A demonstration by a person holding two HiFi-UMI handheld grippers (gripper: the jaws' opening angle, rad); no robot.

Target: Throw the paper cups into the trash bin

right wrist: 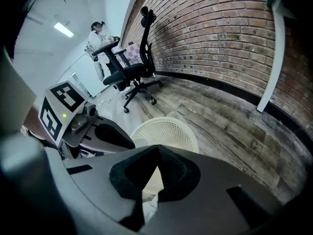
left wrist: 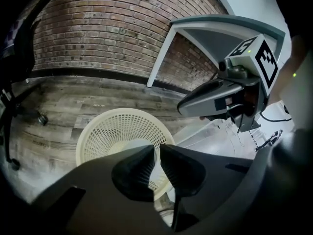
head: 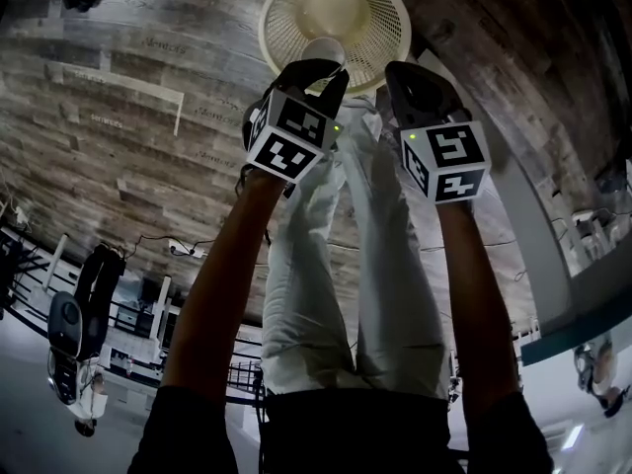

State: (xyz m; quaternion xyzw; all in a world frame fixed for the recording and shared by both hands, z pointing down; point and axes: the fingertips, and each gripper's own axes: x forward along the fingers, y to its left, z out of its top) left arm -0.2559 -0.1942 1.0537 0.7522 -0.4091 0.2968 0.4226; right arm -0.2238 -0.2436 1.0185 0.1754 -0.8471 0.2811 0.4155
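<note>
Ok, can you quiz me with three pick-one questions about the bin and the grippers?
1. Where is the bin?
A on a table
B on the floor
C on a shelf

2. What colour is the bin?
A red
B black
C cream

3. What is the left gripper doing?
A pinching a cup
B hanging wide open
C gripping the bin's rim

Answers:
1 B, it stands on the wood planks.
2 C, its mesh is pale cream.
3 A, its jaws hold a white cup above the bin.
</note>
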